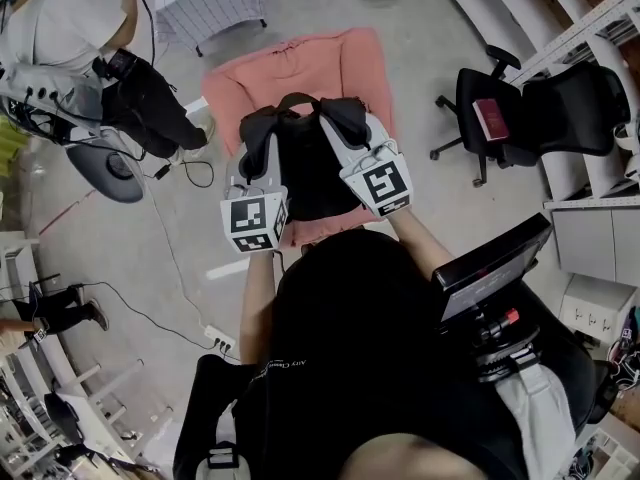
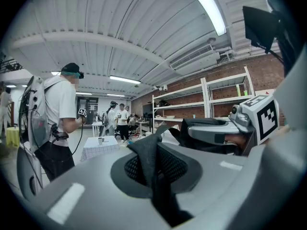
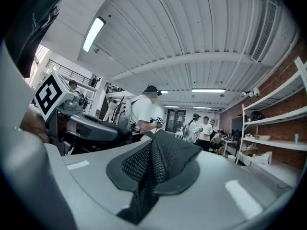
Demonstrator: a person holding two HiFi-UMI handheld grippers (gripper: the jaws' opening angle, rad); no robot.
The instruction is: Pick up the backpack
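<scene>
The person stands at the near end of a pink-covered bench point(image 1: 350, 63) with both forearms stretched forward and roughly level, elbows close to the body. The left gripper point(image 1: 258, 158) and the right gripper point(image 1: 352, 138) point away from the person, side by side and near each other, and their marker cubes face up toward the head camera.

A black fabric backpack point(image 1: 305, 173) sits between the two grippers, over the near part of the bench. Its two shoulder straps rise to the far side, one to each gripper. The pictures do not show whether its bottom touches the pink cover.

In the left gripper view, the grey fingers point(image 2: 86, 186) are pressed together on the left black mesh-lined strap point(image 2: 149, 152), which stands up folded out of the narrow gap between them. In the right gripper view, the fingers point(image 3: 230, 186) are likewise clamped on the right black mesh strap point(image 3: 156, 162), bunched into a peak above the pads.

To the right stands a black office chair point(image 1: 520, 118) with a dark red booklet point(image 1: 490, 118) on its seat. At the far left, another person in a white shirt point(image 1: 70, 28) stands near a small table with a checked cloth point(image 1: 215, 3).
</scene>
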